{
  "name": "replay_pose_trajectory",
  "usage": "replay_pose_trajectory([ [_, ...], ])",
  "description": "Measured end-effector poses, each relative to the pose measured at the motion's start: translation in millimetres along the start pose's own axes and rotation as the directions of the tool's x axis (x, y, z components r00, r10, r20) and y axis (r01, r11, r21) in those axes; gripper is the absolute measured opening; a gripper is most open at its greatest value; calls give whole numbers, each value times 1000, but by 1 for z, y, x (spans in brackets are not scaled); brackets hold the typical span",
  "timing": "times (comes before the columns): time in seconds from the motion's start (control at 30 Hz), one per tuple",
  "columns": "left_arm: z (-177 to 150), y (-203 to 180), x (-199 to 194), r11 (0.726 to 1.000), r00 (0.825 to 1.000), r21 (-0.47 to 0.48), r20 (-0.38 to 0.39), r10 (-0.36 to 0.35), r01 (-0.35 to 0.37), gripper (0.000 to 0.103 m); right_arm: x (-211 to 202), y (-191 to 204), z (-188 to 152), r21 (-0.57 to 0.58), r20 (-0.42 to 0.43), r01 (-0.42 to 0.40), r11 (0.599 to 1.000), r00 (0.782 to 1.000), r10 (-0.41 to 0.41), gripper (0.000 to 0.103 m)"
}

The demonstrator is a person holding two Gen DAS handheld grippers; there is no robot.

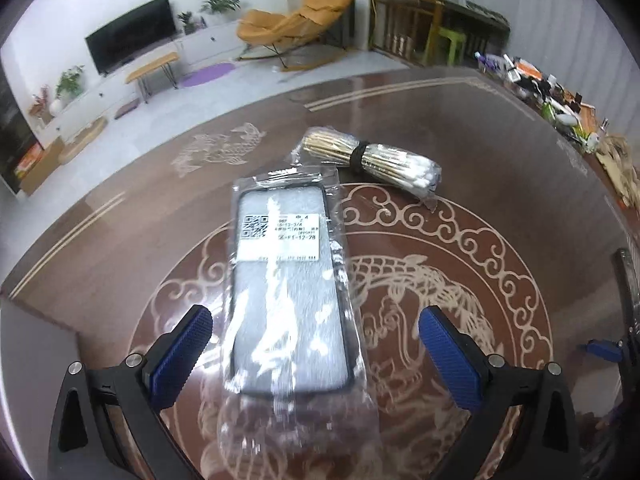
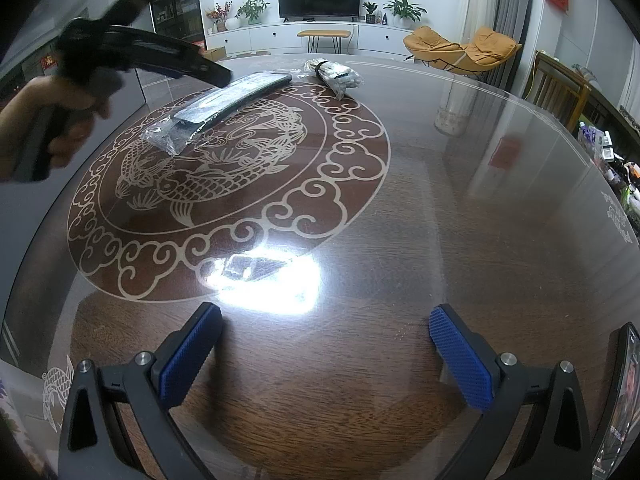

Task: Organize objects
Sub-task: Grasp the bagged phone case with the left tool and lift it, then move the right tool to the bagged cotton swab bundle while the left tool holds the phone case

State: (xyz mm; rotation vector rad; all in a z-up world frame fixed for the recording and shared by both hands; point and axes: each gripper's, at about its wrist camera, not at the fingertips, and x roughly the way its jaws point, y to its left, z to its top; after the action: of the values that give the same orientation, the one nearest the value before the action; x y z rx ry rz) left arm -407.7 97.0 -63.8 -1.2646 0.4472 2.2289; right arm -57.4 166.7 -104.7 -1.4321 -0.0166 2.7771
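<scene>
The left gripper (image 1: 314,340) hovers with its blue-padded jaws spread wide on either side of a black-framed phone case sealed in a clear plastic bag (image 1: 288,292), holding nothing. The bag lies flat at the frame's centre on the glossy brown dragon-patterned surface (image 1: 500,208). A banded bundle of cotton swabs in clear wrap (image 1: 372,158) lies just beyond it, upper centre. The right gripper (image 2: 326,342) has its jaws wide apart and empty over bare surface.
</scene>
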Motion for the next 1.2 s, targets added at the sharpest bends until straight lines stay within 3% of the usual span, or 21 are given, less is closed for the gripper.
replay_pose_trajectory([
  [0.27, 11, 20, 40, 997, 998, -63, -39, -41, 38, 103, 0, 0, 0, 0, 0, 0, 1000, 1000, 0, 103],
  [0.47, 9, 18, 56, 999, 999, -53, -33, 2, -4, 103, 0, 0, 0, 0, 0, 0, 1000, 1000, 0, 103],
  [0.73, 11, 37, 60, 989, 998, -137, -19, 52, -54, 103, 0, 0, 0, -1, 0, 0, 1000, 1000, 0, 103],
  [0.8, 6, 41, 58, 983, 997, -170, -5, 74, -74, 103, 0, 0, 0, -1, 0, 0, 1000, 1000, 0, 103],
  [0.93, -10, 46, 45, 971, 992, -217, 47, 116, -103, 78, 0, 0, 0, -1, 0, 0, 1000, 1000, 0, 103],
  [1.1, -44, 46, 28, 950, 984, -278, 59, 167, -144, 78, 1, 0, 0, -1, 0, 0, 1000, 1000, 0, 103],
  [1.2, -73, 47, 12, 916, 976, -354, 40, 215, -187, 78, 1, 0, 0, -1, 0, 0, 1000, 1000, 0, 103],
])
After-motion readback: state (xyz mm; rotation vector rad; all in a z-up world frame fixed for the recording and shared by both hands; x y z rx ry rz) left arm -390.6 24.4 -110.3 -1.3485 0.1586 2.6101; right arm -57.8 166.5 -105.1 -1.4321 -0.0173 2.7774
